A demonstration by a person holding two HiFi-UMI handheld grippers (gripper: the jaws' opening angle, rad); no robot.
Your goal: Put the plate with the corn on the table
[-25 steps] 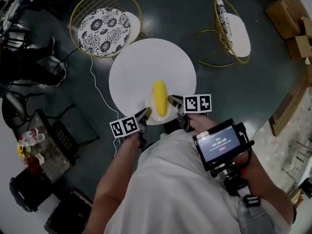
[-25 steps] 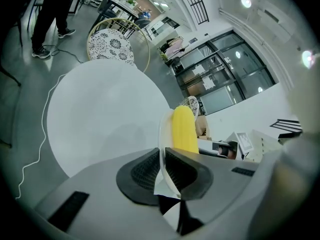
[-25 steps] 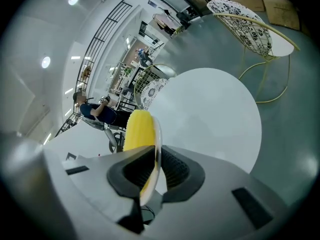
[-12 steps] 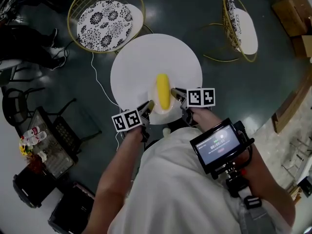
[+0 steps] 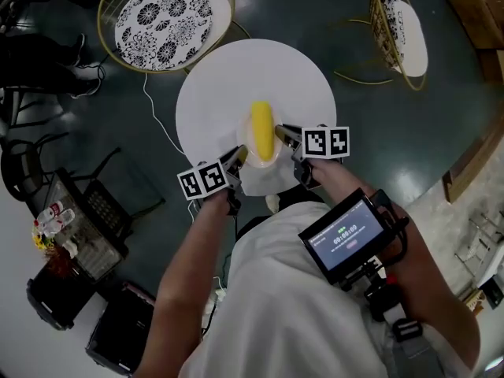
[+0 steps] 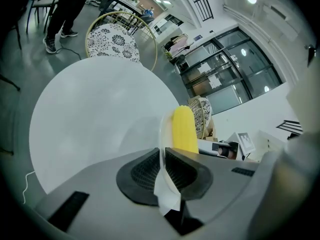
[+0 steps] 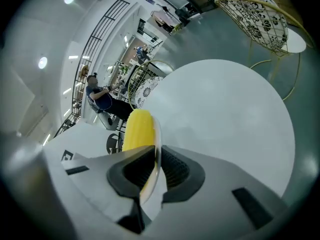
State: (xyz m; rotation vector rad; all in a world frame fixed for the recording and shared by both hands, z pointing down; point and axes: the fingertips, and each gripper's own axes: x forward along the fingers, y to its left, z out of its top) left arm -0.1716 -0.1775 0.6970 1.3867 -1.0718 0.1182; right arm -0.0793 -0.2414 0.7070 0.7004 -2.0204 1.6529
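Note:
A white plate (image 5: 264,181) carries a yellow corn cob (image 5: 261,130) over the near part of the round white table (image 5: 228,77). My left gripper (image 5: 239,156) is shut on the plate's left rim and my right gripper (image 5: 282,134) on its right rim. In the left gripper view the rim (image 6: 162,134) runs edge-on between the pads of the gripper (image 6: 162,171), with the corn (image 6: 184,129) just beyond. The right gripper view mirrors this: rim (image 7: 157,134), corn (image 7: 137,129), gripper (image 7: 155,171). I cannot tell whether the plate touches the table.
A gold wire chair with a patterned cushion (image 5: 161,26) stands beyond the table at the left, and another chair (image 5: 402,30) at the right. A white cable (image 5: 153,120) trails on the dark floor. Black racks (image 5: 102,211) stand at the left.
The table, plate and both grippers sit a little higher in the head view and the table looks larger. Both grippers keep their hold on the plate.

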